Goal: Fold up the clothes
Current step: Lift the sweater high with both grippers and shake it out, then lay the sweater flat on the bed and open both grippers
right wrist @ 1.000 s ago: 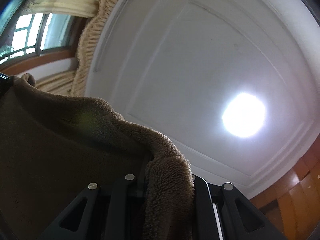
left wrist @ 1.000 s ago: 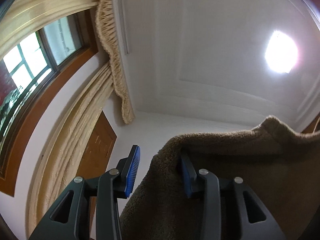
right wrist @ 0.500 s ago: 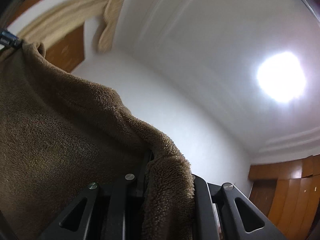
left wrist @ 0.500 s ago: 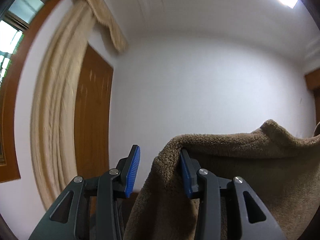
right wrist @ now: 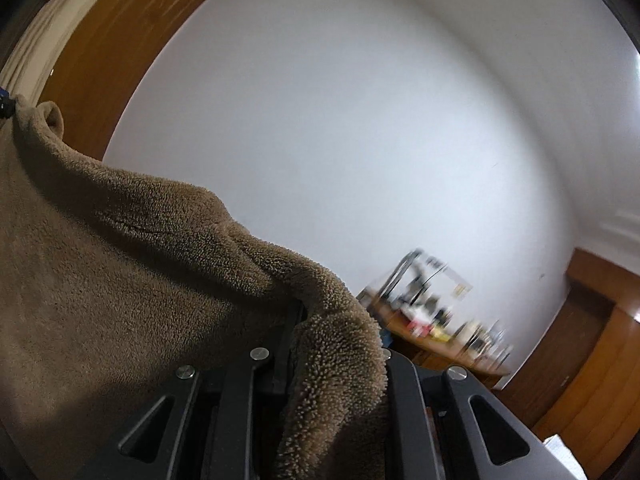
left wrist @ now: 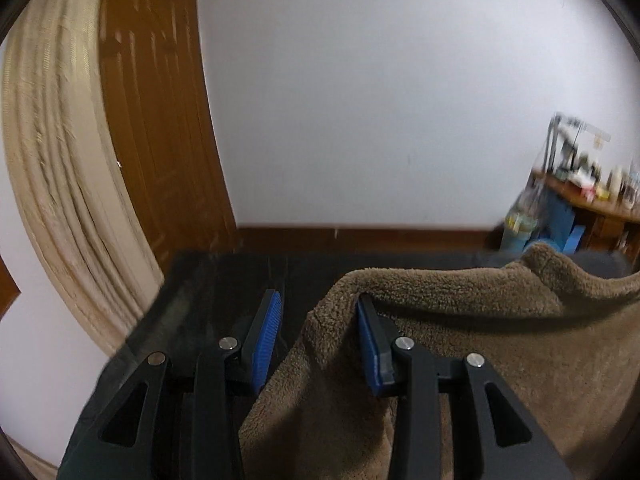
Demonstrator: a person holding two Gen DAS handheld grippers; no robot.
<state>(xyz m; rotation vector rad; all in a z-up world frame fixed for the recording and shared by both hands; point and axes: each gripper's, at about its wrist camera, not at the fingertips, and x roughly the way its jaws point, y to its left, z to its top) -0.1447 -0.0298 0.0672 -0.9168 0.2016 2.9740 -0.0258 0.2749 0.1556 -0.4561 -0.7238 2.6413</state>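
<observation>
A brown fleece garment [left wrist: 460, 320] hangs stretched between my two grippers, raised above a dark table [left wrist: 208, 292]. My left gripper [left wrist: 318, 340] stands open; the fleece edge is draped over its right blue pad [left wrist: 370, 354], while the left blue pad [left wrist: 266, 334] is bare. In the right wrist view the garment [right wrist: 120, 280] fills the left side, and a thick fold of it sits between the fingers of my right gripper [right wrist: 336, 364], which is shut on it. The fingertips there are hidden by the fleece.
A wooden door [left wrist: 160, 120] and a cream curtain [left wrist: 56, 160] stand at the left. A white wall fills the back. A cluttered wooden desk [left wrist: 588, 200] stands at the right and also shows in the right wrist view [right wrist: 436, 328].
Both grippers have tilted down from the ceiling to the wall and table, carrying the garment. The grip on the fleece looks the same.
</observation>
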